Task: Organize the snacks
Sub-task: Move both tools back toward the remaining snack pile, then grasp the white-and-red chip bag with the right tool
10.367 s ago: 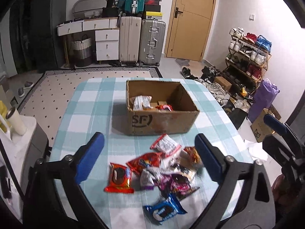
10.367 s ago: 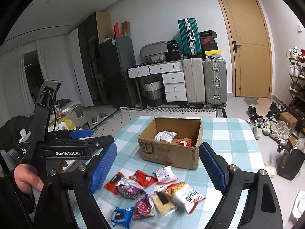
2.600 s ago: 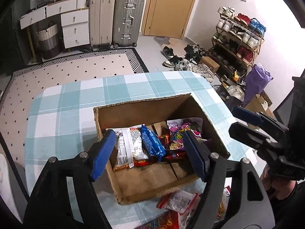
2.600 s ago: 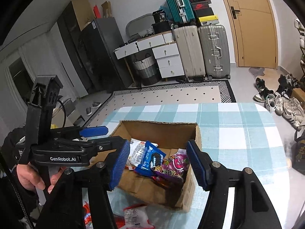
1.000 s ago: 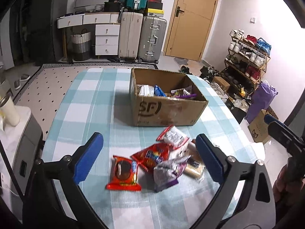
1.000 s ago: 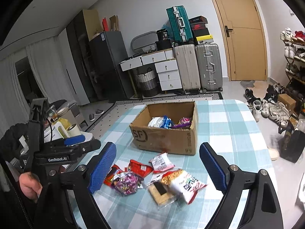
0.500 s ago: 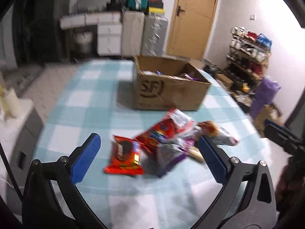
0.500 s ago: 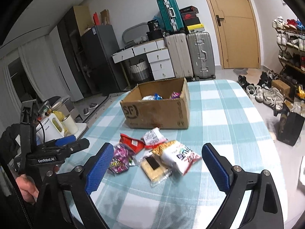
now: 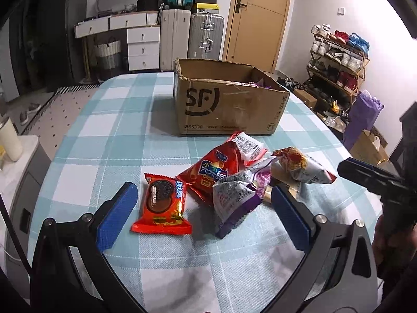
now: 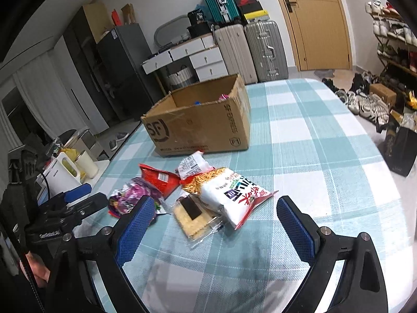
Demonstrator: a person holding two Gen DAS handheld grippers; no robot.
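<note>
On the checked bench (image 9: 109,120), six snack packets (image 9: 221,180) lie loose before the cardboard box (image 9: 229,107), which already holds some. Both claws, left (image 9: 202,212) and right (image 10: 215,228), hang wide and empty.

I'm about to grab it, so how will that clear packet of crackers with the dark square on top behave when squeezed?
The cracker packet looks flat, with thin crackers showing through, so probably light yet brittle under pressure. Its glossy film may slip on the pads. The noodle bag overlaps its edge and may shift.
</note>
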